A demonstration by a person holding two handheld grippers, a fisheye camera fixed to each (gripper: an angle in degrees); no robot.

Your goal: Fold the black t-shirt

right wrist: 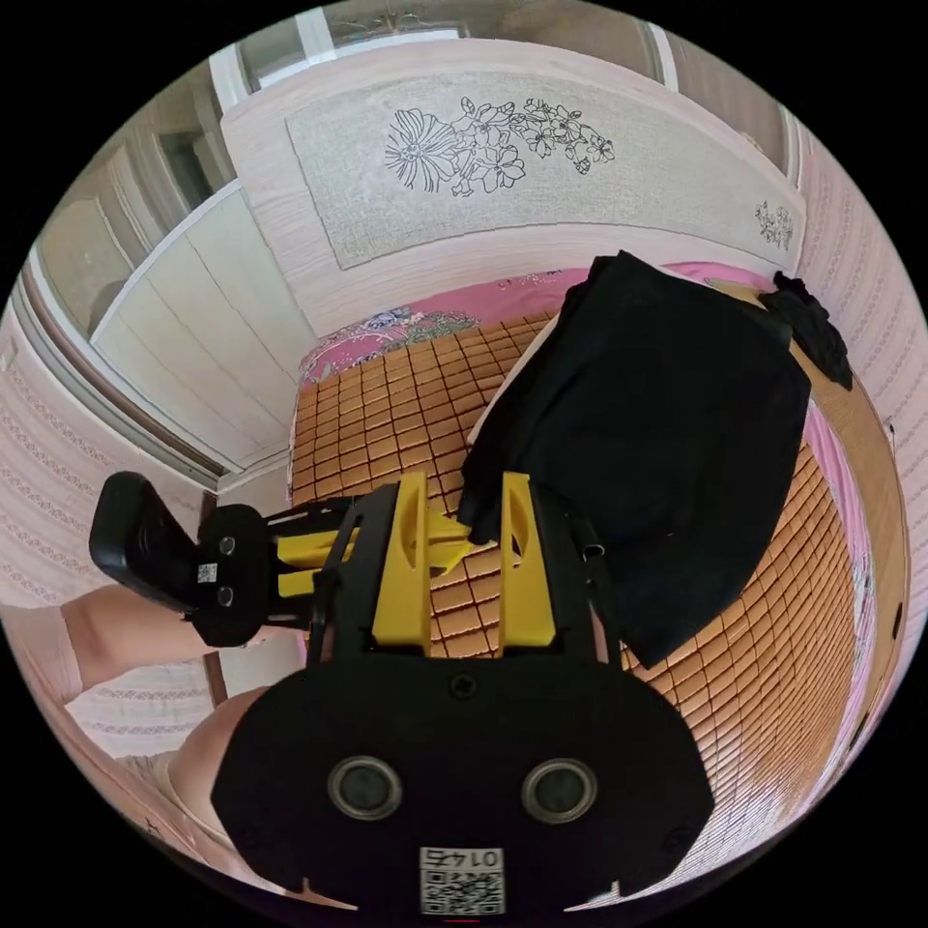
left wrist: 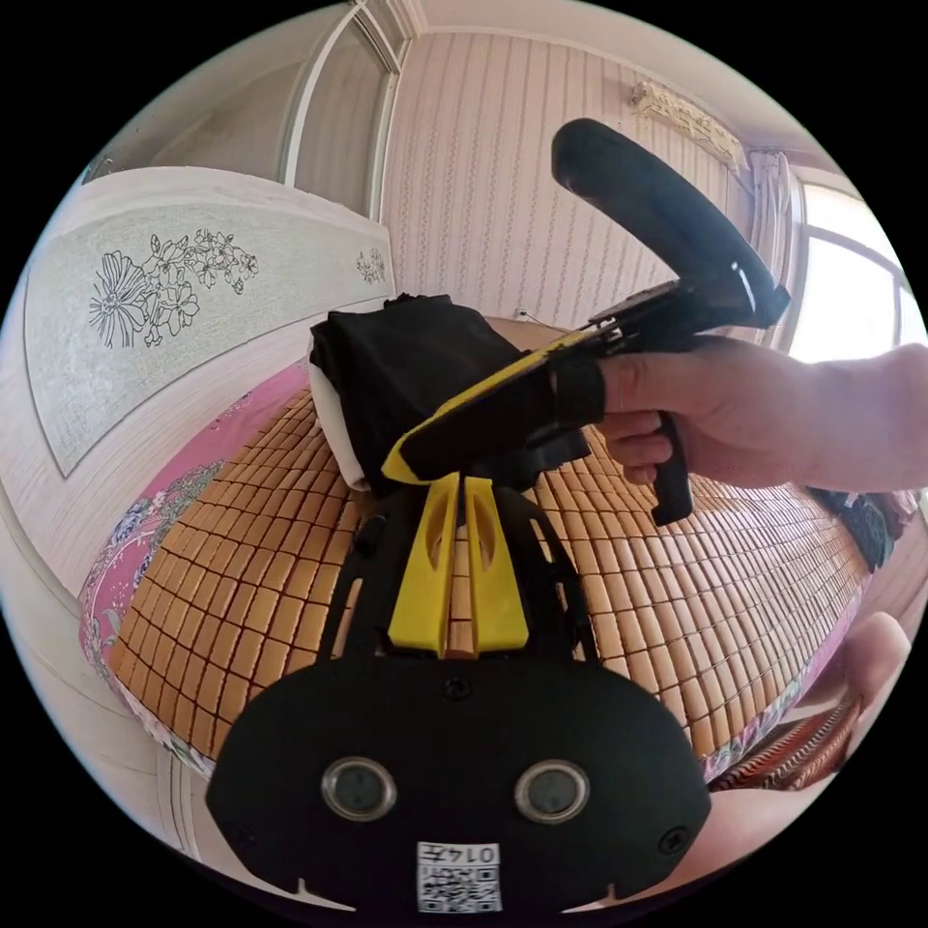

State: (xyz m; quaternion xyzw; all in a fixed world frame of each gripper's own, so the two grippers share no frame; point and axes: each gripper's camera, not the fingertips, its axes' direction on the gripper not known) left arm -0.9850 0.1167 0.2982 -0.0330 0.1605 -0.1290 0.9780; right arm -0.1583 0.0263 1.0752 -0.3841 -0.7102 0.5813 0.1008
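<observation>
While the shirt point(right wrist: 667, 435) is lying folded on the bed's mat point(right wrist: 406, 406), the right gripper point(right wrist: 466, 527) is sitting at its near corner. In the right gripper view its two yellow jaws are standing apart, and the shirt's corner is poking in between them. I cannot tell if they are pressing on the cloth. Most of the shirt is spreading out ahead of this gripper and off to one side. Something white is peeking out from under the shirt's edge. The headboard point(right wrist: 503, 184) with drawn flowers is standing beyond it.

In the left gripper view the left gripper point(left wrist: 462, 493) is hanging over the mat point(left wrist: 677, 599) with its jaws nearly together and nothing between them. The right gripper point(left wrist: 406, 464) is crossing just in front of its tips, with a hand point(left wrist: 715, 416) holding the handle. The shirt point(left wrist: 406, 367) is lying just past both grippers. A small dark bundle point(right wrist: 812, 324) is sitting on the bed beyond the shirt.
</observation>
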